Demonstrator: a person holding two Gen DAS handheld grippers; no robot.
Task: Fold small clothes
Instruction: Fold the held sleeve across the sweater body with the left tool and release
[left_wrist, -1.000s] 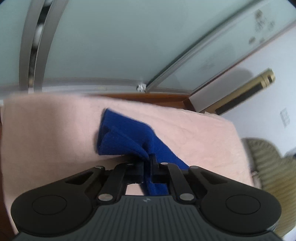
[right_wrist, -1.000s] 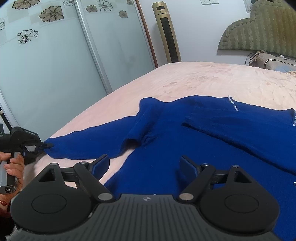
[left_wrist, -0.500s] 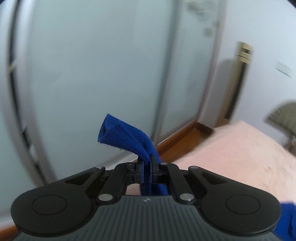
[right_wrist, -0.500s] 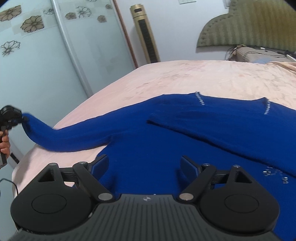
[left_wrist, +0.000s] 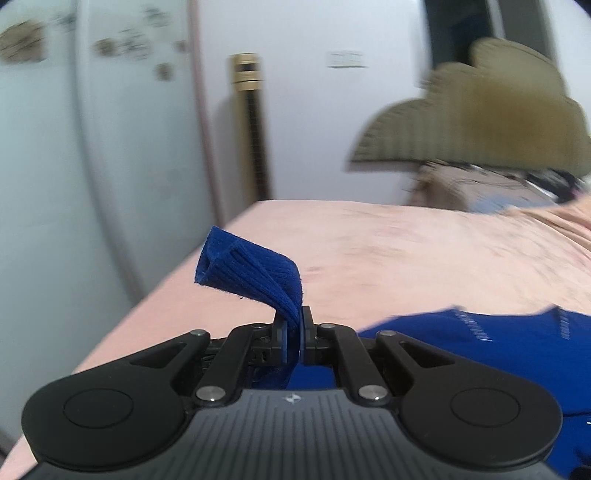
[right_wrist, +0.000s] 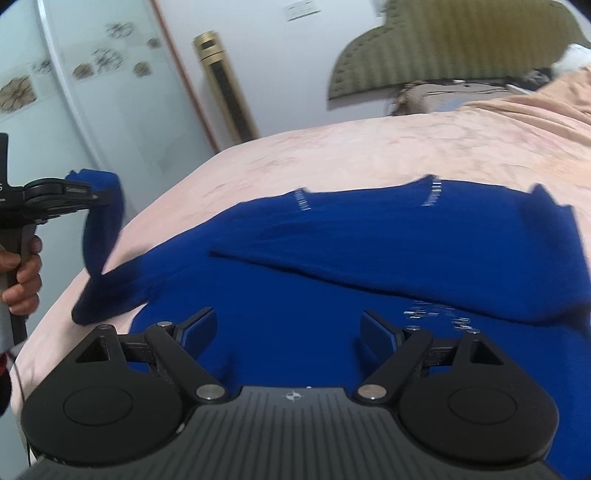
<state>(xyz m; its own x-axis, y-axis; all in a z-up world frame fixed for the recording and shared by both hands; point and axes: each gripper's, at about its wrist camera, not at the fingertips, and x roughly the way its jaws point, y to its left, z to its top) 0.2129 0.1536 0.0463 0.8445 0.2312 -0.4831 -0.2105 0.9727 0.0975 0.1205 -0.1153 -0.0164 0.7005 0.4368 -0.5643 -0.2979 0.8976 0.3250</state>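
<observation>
Left wrist view: the left tongs (left_wrist: 293, 334) are clamped on the cuff (left_wrist: 251, 275) of a blue sweater (left_wrist: 480, 354). The ribbed cuff sticks up and forward past the jaws, its open end turned up and to the left. The sweater's body lies low on the right, spread on the pink bed (left_wrist: 406, 251). Beyond stand a headboard (left_wrist: 480, 114), a tower fan (left_wrist: 251, 122) and sliding doors (left_wrist: 92, 166). The picture is blurred.

Right wrist view: the right tongs (right_wrist: 288, 332) stand wide apart with nothing between them, hovering low over the sweater's (right_wrist: 369, 266) near part. The sweater lies flat on the bed (right_wrist: 369, 155), its long axis running left to right across the picture, with the neck edge on the far side, toward the headboard (right_wrist: 461, 40). One sleeve (right_wrist: 369, 258) is already laid across the chest. The other sleeve (right_wrist: 105, 236) rises from the bed's left edge up to the left tongs (right_wrist: 92, 194), which a hand (right_wrist: 22, 273) holds by the grip.

Risks, as I judge them: the grip takes only the cuff's edge, so a quick swing could pull the knit free. The body is not pinned, so drag through the sleeve could shift it or rumple the folded sleeve. The lifted sleeve could also land twisted or bunched at the shoulder if set down carelessly.
</observation>
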